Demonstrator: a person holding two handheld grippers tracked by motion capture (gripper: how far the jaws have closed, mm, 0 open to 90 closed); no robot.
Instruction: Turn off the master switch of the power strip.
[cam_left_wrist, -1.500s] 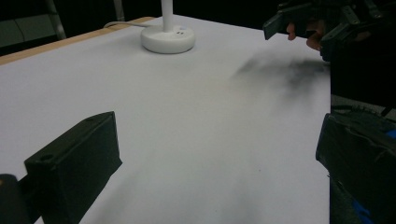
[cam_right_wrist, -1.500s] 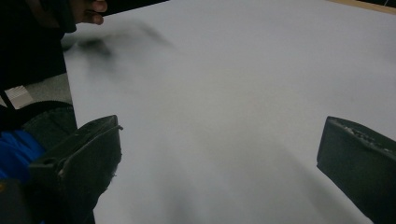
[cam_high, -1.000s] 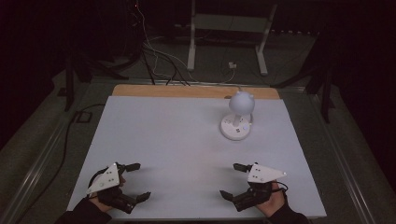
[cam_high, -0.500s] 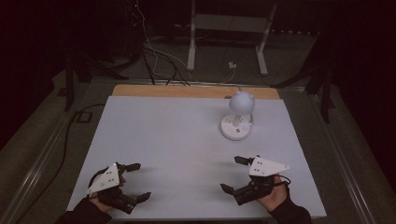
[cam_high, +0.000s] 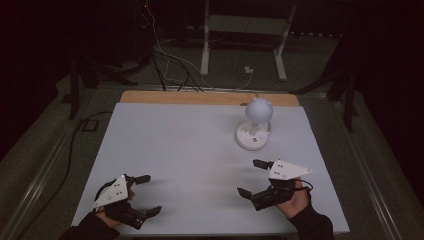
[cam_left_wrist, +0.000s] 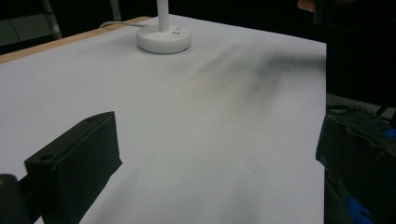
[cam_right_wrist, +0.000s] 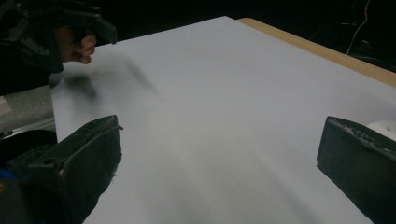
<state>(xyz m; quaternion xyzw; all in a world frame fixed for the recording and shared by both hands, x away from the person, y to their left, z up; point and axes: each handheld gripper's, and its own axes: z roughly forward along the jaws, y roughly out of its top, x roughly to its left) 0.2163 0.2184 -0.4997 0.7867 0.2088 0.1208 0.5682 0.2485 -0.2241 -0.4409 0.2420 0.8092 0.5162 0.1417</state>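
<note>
Left gripper (cam_high: 148, 194) is sitting at the table's (cam_high: 180, 150) near left corner, jaws spread wide, holding nothing. Right gripper (cam_high: 252, 177) is hovering further in, also wide and empty, nearest the white lamp (cam_high: 255, 125), which is standing upright toward the far right edge. Judgement: the reach for the lamp is starting. Best to be approaching low toward the round base (cam_left_wrist: 163, 38), centring the jaws, avoiding knocking the globe head.

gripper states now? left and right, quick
Left gripper: open, holding nothing, low over the near-left of the table.
Right gripper: open, holding nothing, short of the white lamp.
</note>
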